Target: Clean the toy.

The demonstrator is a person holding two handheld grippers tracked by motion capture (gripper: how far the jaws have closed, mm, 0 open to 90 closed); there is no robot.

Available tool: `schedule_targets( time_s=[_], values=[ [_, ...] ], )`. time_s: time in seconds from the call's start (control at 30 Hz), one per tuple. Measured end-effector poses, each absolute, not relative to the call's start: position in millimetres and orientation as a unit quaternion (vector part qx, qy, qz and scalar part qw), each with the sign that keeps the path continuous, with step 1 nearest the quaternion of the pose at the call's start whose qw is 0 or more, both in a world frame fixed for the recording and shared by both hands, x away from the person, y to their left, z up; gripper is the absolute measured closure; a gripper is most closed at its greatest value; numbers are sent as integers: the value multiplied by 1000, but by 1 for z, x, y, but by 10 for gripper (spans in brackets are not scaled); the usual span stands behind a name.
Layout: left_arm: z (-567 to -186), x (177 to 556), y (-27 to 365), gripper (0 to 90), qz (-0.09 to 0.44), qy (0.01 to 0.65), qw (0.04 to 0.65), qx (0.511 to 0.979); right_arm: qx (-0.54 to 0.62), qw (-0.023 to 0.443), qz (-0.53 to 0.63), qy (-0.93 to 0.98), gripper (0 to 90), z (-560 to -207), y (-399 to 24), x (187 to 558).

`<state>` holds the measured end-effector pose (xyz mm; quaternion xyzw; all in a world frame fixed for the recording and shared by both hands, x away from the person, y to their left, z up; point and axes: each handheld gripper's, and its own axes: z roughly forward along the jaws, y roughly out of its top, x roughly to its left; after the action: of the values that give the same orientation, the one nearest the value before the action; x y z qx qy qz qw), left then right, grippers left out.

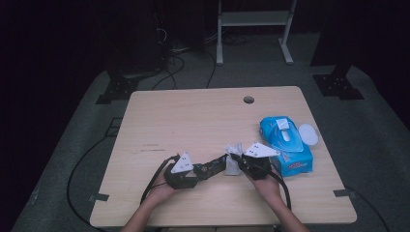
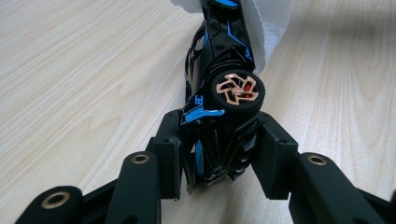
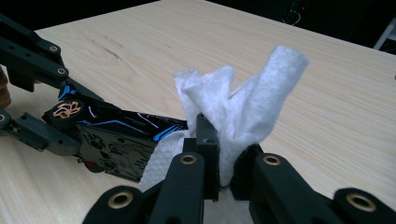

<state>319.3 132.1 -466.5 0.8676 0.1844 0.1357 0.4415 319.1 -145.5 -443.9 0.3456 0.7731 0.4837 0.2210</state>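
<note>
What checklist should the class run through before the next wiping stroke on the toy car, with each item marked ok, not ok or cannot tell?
1. Left gripper clamps the toy car at its rear end, beside the wheel: ok.
2. Right gripper is shut on the white wipe, with cloth standing up above the jaws: ok.
3. Wipe lies against the car's front end: ok in the right gripper view.
4. Car is turned on its side, underside facing the right gripper's camera: ok.
5. Blue wipe pack and its white lid sit apart from the hands, to the right: ok.
6. Car surface is clean where it was wiped: cannot tell.
</note>
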Motion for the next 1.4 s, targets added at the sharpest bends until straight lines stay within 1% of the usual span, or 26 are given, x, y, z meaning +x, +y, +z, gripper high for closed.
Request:
schedule_targets(
  time_s=[0.13, 0.27, 0.33, 0.4, 0.6, 0.7, 0.97, 1.23, 1.4],
  values=[
    [-467, 320, 132, 581, 134, 187, 444, 866, 337, 209, 491, 776, 850, -443, -138, 315],
    [-467, 319, 132, 581, 136, 186, 443, 867, 300, 183, 503, 790, 849, -444, -118, 307],
    [-467, 319, 132, 581, 136, 187, 443, 866, 283, 190, 498, 797, 849, -443, -110, 304],
    [-467, 319, 132, 582, 136, 186, 442, 867, 285, 197, 494, 798, 850, -443, -112, 306],
    [-466, 320, 133, 582, 136, 184, 441, 868, 338, 215, 484, 778, 850, -443, -140, 319],
    [-466, 320, 132, 581, 137, 185, 442, 867, 350, 214, 487, 772, 849, -444, -147, 322],
    [-465, 319, 133, 584, 139, 185, 441, 867, 347, 227, 480, 773, 849, -443, -146, 321],
    [-465, 319, 134, 584, 139, 186, 441, 867, 334, 223, 481, 779, 850, -443, -137, 317],
    [-465, 319, 134, 584, 138, 186, 441, 867, 332, 223, 496, 770, 850, -436, -140, 315]
  ],
)
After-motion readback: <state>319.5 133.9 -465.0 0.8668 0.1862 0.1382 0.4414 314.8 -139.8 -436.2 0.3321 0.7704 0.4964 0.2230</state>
